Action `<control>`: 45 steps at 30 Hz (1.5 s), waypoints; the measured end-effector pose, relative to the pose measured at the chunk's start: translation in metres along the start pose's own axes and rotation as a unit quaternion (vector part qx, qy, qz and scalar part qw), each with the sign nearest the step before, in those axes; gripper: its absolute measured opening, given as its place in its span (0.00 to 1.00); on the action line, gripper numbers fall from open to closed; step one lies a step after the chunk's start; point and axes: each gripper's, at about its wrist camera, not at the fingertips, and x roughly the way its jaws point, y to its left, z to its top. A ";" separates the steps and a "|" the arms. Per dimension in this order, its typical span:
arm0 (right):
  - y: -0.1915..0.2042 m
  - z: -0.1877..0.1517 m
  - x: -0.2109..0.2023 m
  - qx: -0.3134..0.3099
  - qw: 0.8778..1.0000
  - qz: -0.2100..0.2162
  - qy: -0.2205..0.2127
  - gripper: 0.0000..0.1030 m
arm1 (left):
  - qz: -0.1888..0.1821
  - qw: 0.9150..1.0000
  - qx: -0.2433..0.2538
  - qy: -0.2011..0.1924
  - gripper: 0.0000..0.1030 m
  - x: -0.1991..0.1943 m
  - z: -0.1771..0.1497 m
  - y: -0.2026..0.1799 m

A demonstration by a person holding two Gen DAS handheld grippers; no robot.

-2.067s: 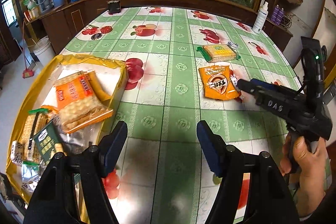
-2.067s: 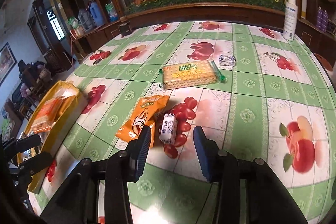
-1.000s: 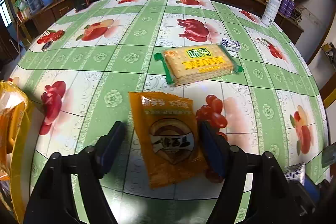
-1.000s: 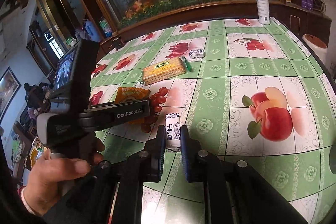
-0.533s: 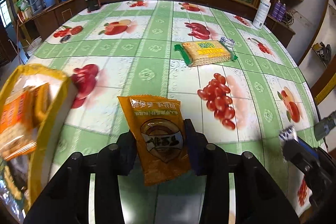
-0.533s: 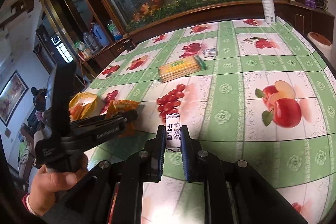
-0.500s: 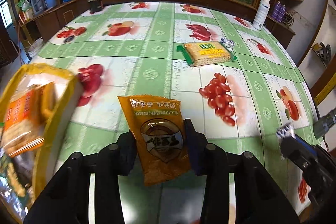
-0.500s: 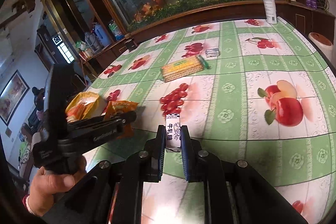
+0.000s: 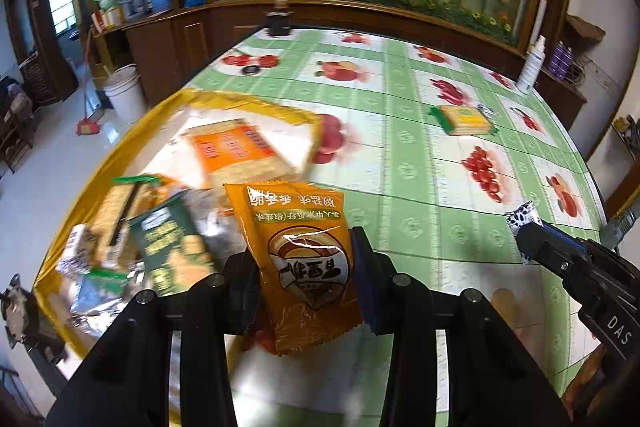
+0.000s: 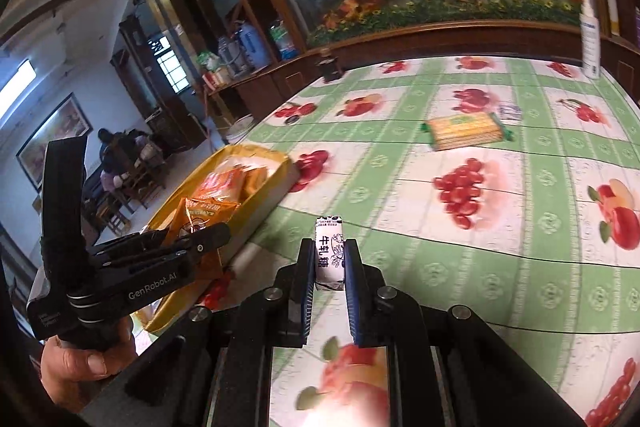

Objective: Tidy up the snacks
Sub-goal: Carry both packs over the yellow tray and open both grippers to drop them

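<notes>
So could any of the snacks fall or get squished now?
Maybe. The left gripper pinches the orange packet only near its bottom, so it might slip out before reaching the yellow box. The box already looks crowded, so snacks inside could get squashed. The right gripper squeezes the small candy, which might dent.

The tabletop (image 9: 404,131) is showing green-and-white checks with red fruit prints, the box (image 9: 96,163) is glowing yellow, and the snack packet (image 9: 302,247) is gleaming orange with a brown emblem.
</notes>
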 end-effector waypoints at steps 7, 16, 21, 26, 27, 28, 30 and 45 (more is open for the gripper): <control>0.045 -0.003 0.008 -0.041 0.999 0.016 0.011 0.14 | 0.025 0.999 -0.020 -0.015 0.37 -0.014 -0.011 0.037; 0.084 -0.005 0.016 -0.075 0.996 0.038 0.022 0.14 | 0.061 0.997 -0.032 -0.038 0.37 -0.029 -0.020 0.071; 0.105 -0.006 0.029 -0.091 0.994 0.058 0.033 0.14 | 0.076 0.995 -0.055 -0.042 0.37 -0.030 -0.020 0.098; 0.126 -0.003 0.044 -0.105 0.991 0.074 0.040 0.13 | 0.090 0.992 -0.074 -0.038 0.37 -0.027 -0.020 0.120; 0.129 -0.003 0.048 -0.107 0.990 0.078 0.043 0.13 | 0.091 0.992 -0.077 -0.038 0.37 -0.026 -0.020 0.123; 0.132 -0.003 0.051 -0.108 0.990 0.082 0.045 0.13 | 0.092 0.992 -0.078 -0.037 0.37 -0.025 -0.020 0.125; 0.139 -0.003 0.060 -0.114 0.988 0.086 0.051 0.13 | 0.094 0.992 -0.080 -0.036 0.37 -0.024 -0.020 0.128; 0.160 0.008 0.109 -0.127 0.984 0.100 0.076 0.13 | 0.100 0.991 -0.078 -0.030 0.37 -0.009 -0.012 0.135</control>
